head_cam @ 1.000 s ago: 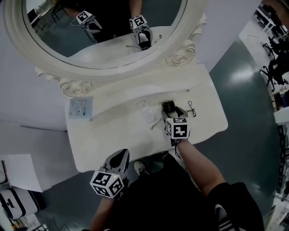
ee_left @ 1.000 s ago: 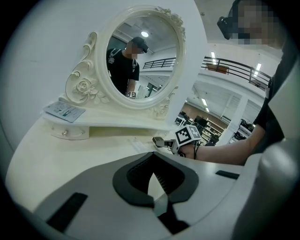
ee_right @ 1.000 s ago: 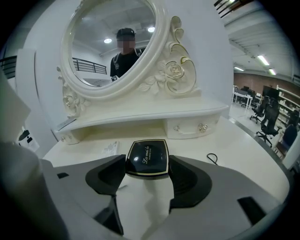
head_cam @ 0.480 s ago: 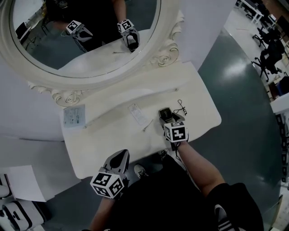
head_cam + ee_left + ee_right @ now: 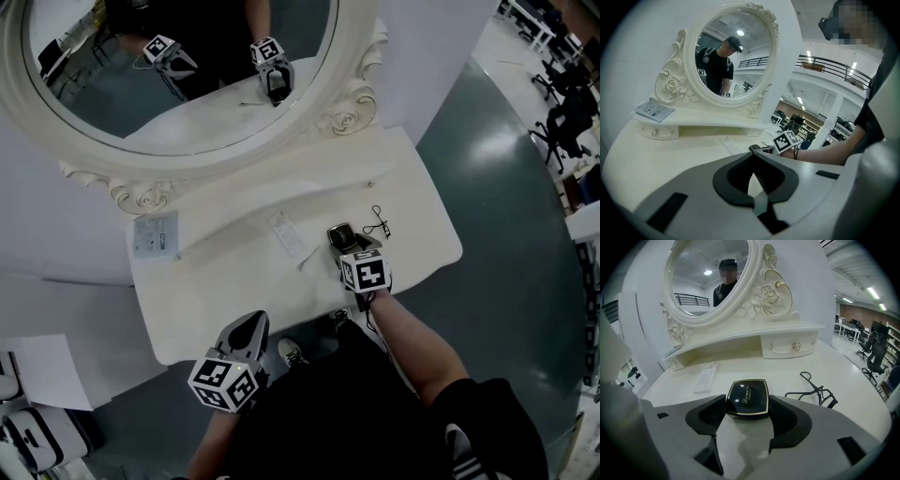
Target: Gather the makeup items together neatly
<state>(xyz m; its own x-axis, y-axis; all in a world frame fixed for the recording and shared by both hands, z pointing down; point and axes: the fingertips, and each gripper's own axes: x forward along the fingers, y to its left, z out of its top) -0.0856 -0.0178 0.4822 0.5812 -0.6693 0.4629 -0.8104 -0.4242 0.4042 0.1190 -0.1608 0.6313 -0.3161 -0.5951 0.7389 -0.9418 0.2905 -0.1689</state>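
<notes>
Eased nearer the black wire eyelash curler (image 5: 813, 391), the glossy black square compact (image 5: 746, 397) sits pinched in the right gripper (image 5: 747, 408), the left gripper (image 5: 752, 171) with jaws pressed together; slide it flat, stopping just beside.

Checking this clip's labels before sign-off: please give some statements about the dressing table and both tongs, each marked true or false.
1. The right tongs grip a black compact. True.
2. The left tongs hold the eyelash curler. False: they are shut and empty. The eyelash curler lies on the table, right of the compact.
3. A flat white packet lies on the table, left of the compact. True.
4. The mirror is rectangular. False: it is oval.
</notes>
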